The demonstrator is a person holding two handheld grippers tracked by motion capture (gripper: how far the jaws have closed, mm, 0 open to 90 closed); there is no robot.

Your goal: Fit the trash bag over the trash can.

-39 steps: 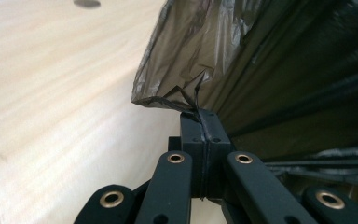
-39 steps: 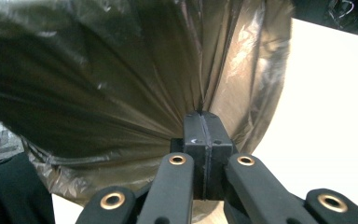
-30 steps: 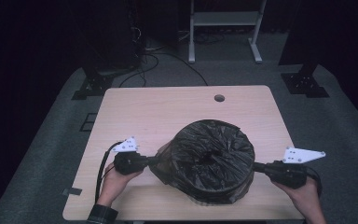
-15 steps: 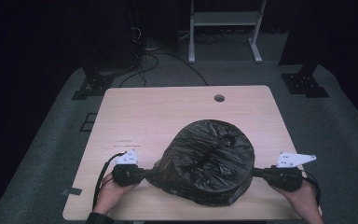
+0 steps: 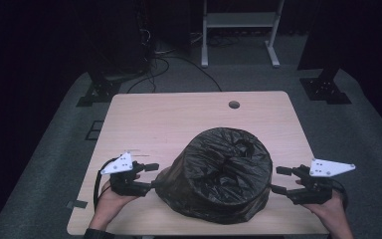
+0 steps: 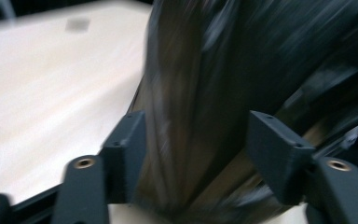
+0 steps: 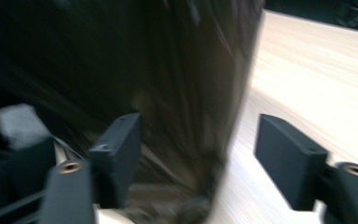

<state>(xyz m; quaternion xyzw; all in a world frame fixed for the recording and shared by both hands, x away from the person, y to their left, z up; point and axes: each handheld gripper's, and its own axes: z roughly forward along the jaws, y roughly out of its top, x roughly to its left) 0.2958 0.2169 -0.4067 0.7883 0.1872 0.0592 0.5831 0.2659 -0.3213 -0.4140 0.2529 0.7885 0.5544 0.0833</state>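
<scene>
While the worktop (image 5: 144, 124) carries it, the black bag (image 5: 219, 174) bulges between both pairs of jaws. Having just been opening, the left gripper (image 5: 149, 175) stands parted, bag film between its jaws but unpinched; the right gripper (image 5: 280, 179), likewise just opened, gapes with film beside one jaw.

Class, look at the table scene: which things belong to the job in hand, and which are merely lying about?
In use: black plastic bag; left hand-held gripper; right hand-held gripper, jaws of both just opened.

Lying about: white stand; floor cables; table with its hole.
</scene>
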